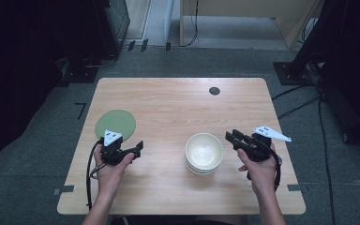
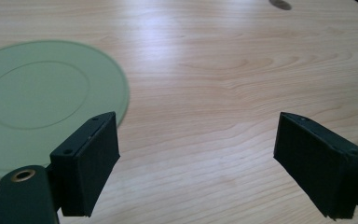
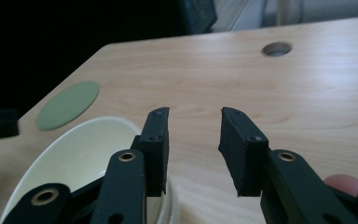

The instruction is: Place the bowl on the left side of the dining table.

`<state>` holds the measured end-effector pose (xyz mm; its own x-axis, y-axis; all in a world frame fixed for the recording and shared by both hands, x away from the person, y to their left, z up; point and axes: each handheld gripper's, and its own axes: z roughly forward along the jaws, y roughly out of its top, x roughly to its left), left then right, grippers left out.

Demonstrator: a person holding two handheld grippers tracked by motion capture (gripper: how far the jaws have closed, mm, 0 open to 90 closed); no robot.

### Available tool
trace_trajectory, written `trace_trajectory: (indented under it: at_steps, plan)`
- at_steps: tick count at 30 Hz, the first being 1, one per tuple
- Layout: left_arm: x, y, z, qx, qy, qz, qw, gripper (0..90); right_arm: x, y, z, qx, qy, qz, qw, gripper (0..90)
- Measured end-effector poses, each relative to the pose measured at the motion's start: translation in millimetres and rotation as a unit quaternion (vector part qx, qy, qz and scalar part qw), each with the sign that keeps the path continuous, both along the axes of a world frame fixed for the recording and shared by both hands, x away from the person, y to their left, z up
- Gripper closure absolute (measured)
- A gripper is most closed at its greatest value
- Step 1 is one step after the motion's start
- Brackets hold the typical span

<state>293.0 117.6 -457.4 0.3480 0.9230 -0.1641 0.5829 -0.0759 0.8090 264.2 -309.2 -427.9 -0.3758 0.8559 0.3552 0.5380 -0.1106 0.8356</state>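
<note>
Your two forearms enter from the bottom edge of the high view, each cut off by the frame below the elbow. The surroundings of the wooden table (image 1: 168, 112) are dark at the left and right margins, where little can be made out beyond cables on the floor.

Left gripper (image 1: 130, 151): held in your left hand (image 1: 110, 164) at lower left of the high view, just below the flat green plate (image 1: 116, 123). In the left gripper view its jaws stand wide apart with bare wood between them; the green plate (image 2: 42, 102) fills the left of that frame, cropped by the left edge, and its near rim is partly hidden behind the left jaw. Nothing is held.

Right gripper (image 1: 234, 138): held in your right hand (image 1: 260, 168) at lower right of the high view, just right of the cream bowl (image 1: 204, 151). This looks like a stack of bowls, though the number cannot be told. In the right gripper view the jaws (image 3: 193, 140) stand moderately open and empty; the bowl (image 3: 84, 158) lies at lower left, its right rim hidden behind the left jaw and its near side cut off by the bottom edge. The bowl is beside the jaws, not between them.

A round grommet hole (image 1: 214, 91) sits near the table's far edge, right of centre. No brand, label or writing is legible on any item.
</note>
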Motion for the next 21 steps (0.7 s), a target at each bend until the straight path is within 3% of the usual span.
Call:
trace_trajectory:
  at_steps: [4, 7, 17, 21]
  plan:
    - [-1.4, -10.6, 5.7, -0.003, -0.009, -0.017, 0.9998, 13.6, -1.7, 9.6, -3.3, -0.014, 0.008, 0.015, 0.9998, 56.9]
    - [-4.9, -18.6, 8.9, -0.012, -0.012, -0.03, 0.9994, 13.6, -1.2, 20.5, -9.0, -0.042, 0.022, 0.018, 0.9987, 53.8]
    - [-12.0, -27.3, 13.8, -0.013, -0.014, -0.042, 0.9989, 13.8, -1.9, 34.3, -17.1, -0.058, 0.036, 0.034, 0.997, 72.7]
    - [-13.1, -28.7, 14.5, -0.015, -0.013, -0.044, 0.9988, 13.9, -2.1, 41.2, -19.0, -0.078, 0.041, 0.023, 0.9958, 77.0]
